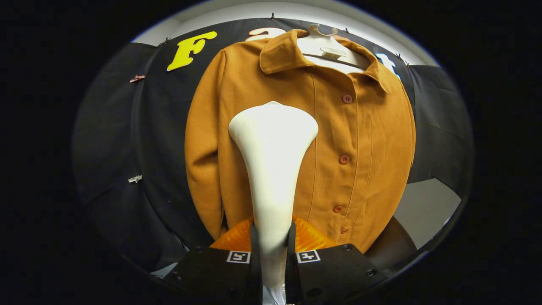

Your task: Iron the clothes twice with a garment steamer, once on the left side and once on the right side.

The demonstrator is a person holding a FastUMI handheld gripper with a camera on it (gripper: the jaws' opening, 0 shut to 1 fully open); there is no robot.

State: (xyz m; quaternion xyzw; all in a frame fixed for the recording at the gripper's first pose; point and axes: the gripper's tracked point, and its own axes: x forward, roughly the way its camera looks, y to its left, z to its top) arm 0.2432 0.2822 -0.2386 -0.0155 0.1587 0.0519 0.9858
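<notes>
A mustard-brown button-up jacket [360, 140] hangs on a white hanger [326, 46] against the booth's black wall, its front facing me. My gripper [273, 243] is shut on the neck of a white garment steamer [273, 148], both fingers pressing its narrow handle. The steamer's wide head rises beyond the fingers and stands in front of the jacket's left chest panel, left of the row of round buttons [344, 159]. I cannot tell whether the head touches the cloth. An orange translucent part [311, 239] of the steamer shows just behind the fingers.
The black cloth wall [123, 140] surrounds the jacket, with small clips [135, 179] pinned on its left side. A pale floor or wall patch [423, 212] shows low to the right of the jacket. The left sleeve [203, 169] hangs straight down.
</notes>
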